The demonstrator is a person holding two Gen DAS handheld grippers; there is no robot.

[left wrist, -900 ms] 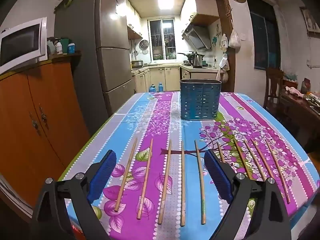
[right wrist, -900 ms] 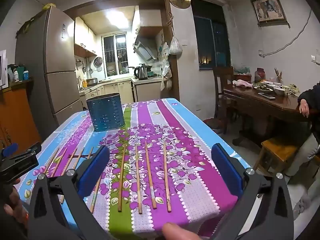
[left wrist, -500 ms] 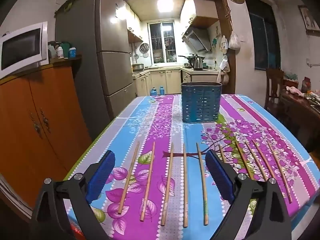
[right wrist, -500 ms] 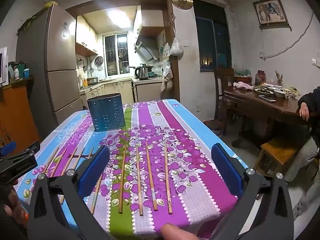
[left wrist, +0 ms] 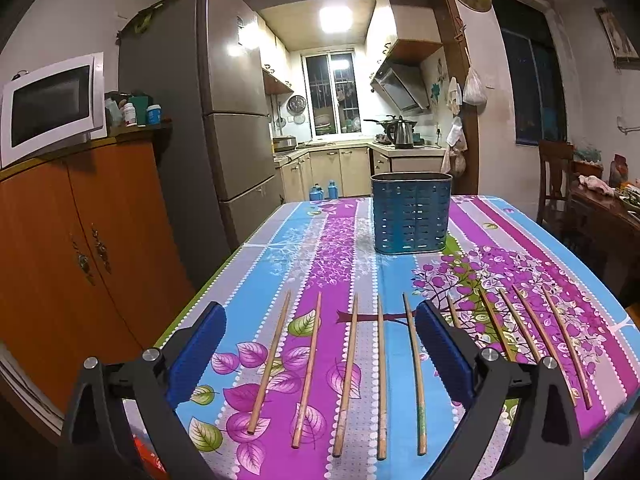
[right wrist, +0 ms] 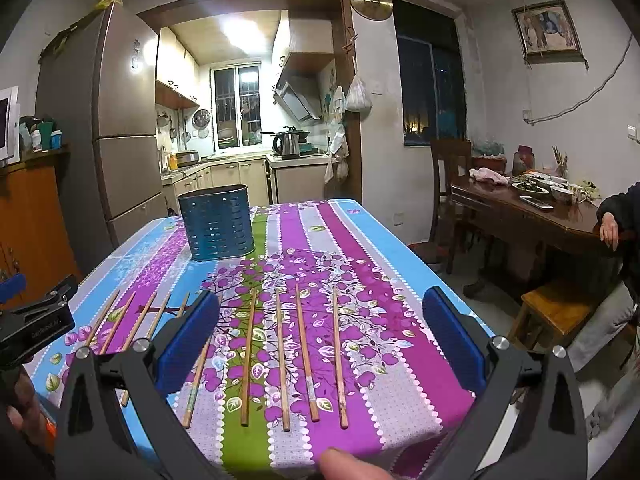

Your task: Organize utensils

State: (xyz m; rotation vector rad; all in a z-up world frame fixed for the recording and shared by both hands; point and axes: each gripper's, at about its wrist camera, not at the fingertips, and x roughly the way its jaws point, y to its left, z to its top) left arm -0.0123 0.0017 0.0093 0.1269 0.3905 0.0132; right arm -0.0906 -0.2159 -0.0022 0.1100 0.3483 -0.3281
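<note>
Several wooden chopsticks (left wrist: 346,372) lie side by side in a row near the table's front edge; they also show in the right wrist view (right wrist: 280,356). A blue perforated utensil holder (left wrist: 410,218) stands upright and empty-looking farther back on the table, and appears in the right wrist view (right wrist: 218,222) at the left. My left gripper (left wrist: 320,354) is open and empty, hovering above the left group of chopsticks. My right gripper (right wrist: 320,338) is open and empty above the right group. The left gripper's body (right wrist: 36,320) shows at the left edge of the right wrist view.
The table has a striped floral cloth (left wrist: 332,248). An orange cabinet (left wrist: 76,264) with a microwave (left wrist: 48,104) and a fridge (left wrist: 224,136) stand to the left. A wooden dining table (right wrist: 532,216), a stool (right wrist: 560,312) and a seated person (right wrist: 616,232) are to the right.
Both grippers have pulled back and risen slightly, so the chopsticks and holder sit a little lower in each view. Nothing was grasped.
</note>
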